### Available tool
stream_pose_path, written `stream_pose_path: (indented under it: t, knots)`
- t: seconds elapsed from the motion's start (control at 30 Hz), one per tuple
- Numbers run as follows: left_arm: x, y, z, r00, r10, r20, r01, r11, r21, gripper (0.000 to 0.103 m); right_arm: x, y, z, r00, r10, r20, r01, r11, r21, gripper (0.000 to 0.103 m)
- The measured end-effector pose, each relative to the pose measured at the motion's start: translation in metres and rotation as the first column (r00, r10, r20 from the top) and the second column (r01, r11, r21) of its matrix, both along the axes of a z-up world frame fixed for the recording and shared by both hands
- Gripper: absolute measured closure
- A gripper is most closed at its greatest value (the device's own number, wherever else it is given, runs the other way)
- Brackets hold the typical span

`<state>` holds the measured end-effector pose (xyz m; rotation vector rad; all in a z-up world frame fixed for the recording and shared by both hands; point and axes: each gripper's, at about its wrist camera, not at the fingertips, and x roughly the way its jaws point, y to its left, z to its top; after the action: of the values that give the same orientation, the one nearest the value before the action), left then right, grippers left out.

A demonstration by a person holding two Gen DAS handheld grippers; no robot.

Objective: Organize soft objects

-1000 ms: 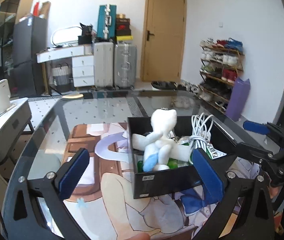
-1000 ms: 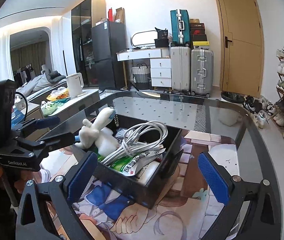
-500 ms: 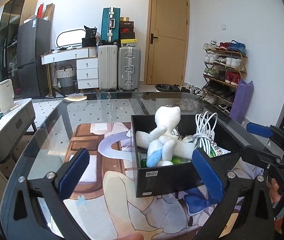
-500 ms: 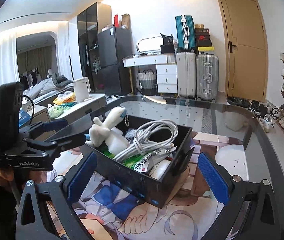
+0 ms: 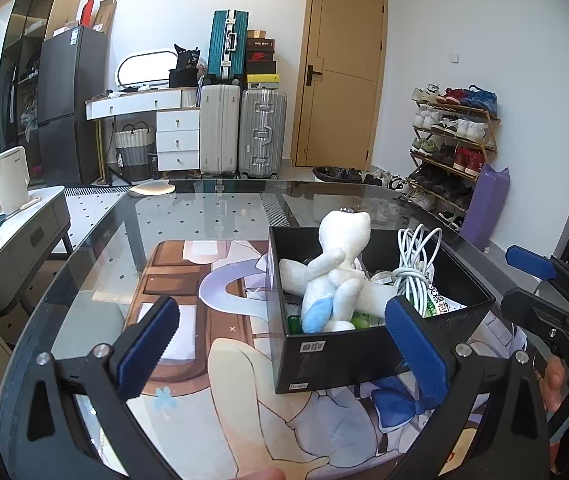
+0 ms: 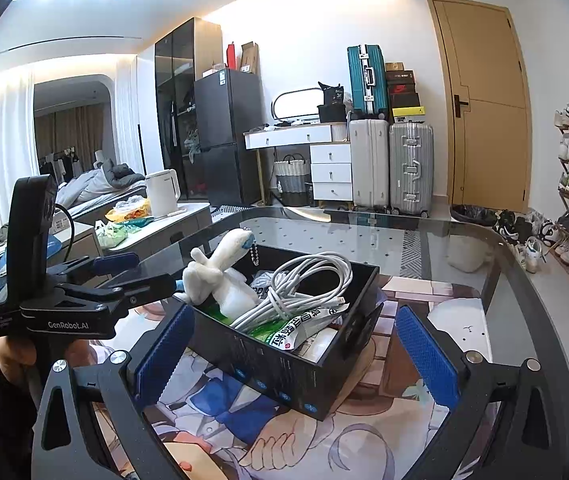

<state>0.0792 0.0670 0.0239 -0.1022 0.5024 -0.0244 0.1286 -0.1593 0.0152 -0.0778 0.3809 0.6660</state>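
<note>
A black box [image 5: 364, 354] stands on the printed mat of a glass table. In it lie a white plush toy [image 5: 336, 276] with a blue patch, a coiled white cable [image 5: 416, 264] and a green-and-white packet [image 6: 304, 328]. The box [image 6: 284, 372], plush [image 6: 224, 276] and cable [image 6: 308, 284] also show in the right wrist view. My left gripper [image 5: 284, 344] is open and empty in front of the box's near wall. My right gripper [image 6: 296, 352] is open and empty, with its fingers either side of the box's near corner.
The printed mat [image 5: 224, 380] covers the near part of the glass table [image 5: 188, 216]. A side cabinet with a white kettle [image 5: 10, 178] stands to the left. Suitcases [image 5: 240, 132], a door and a shoe rack [image 5: 452, 144] are behind.
Both grippers have pulled back and tilted up a little, so the box sits lower in both views. The box and its contents have not moved.
</note>
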Motion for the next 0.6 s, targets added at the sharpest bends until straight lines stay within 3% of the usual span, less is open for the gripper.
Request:
stream_pose_path:
  t: [0.6]
  knots:
    - [0.0008,0.0030,-0.0015,1.000,0.002,-0.003,-0.002,1.000,-0.021,0.000,-0.0006,0.0002,0.0014,1.000,-0.003,0.000,0.003,1.000,0.008,0.001]
